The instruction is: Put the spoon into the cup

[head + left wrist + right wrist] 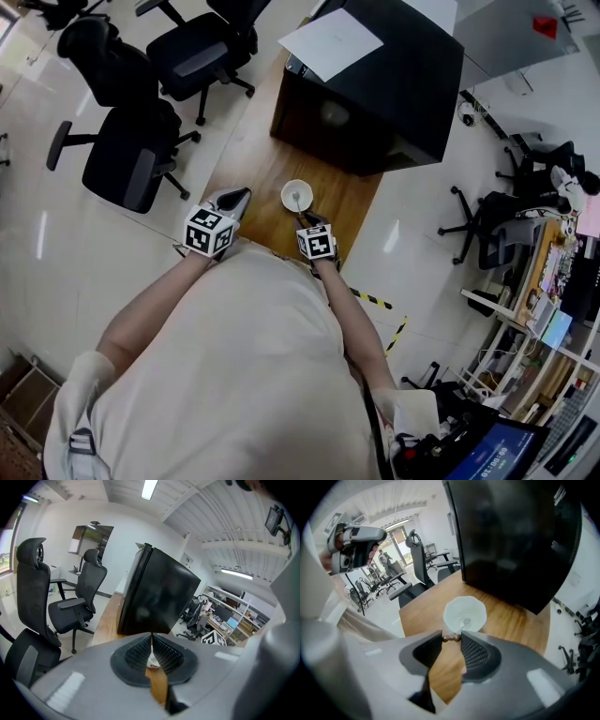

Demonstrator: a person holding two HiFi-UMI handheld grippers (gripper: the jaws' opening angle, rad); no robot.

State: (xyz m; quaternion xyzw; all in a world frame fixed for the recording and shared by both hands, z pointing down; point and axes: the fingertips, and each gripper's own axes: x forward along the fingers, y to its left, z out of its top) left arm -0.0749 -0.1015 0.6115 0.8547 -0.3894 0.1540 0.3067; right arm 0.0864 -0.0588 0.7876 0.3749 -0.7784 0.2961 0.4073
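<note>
Seen from above, a person stands at a wooden desk (pixel 258 173) with a hand-held gripper in each hand. A white cup (pixel 287 190) sits upright on the desk just ahead of both of them, near a large black box (pixel 375 94) with a sheet of paper (pixel 330 42) on top. The right hand-held gripper (pixel 451 638) points steeply down, its jaws narrowed onto the brown beaded end of the spoon (pixel 466 621). The spoon slants forward from there, so its bowl rests inside the cup (pixel 457 607). The left hand-held gripper (pixel 151 639) sits just left of the cup, apart from it, with its jaws drawn together to a thin slit and nothing gripped between them. Black office chairs (pixel 131 155) stand on the pale floor to the left of the desk.
</note>
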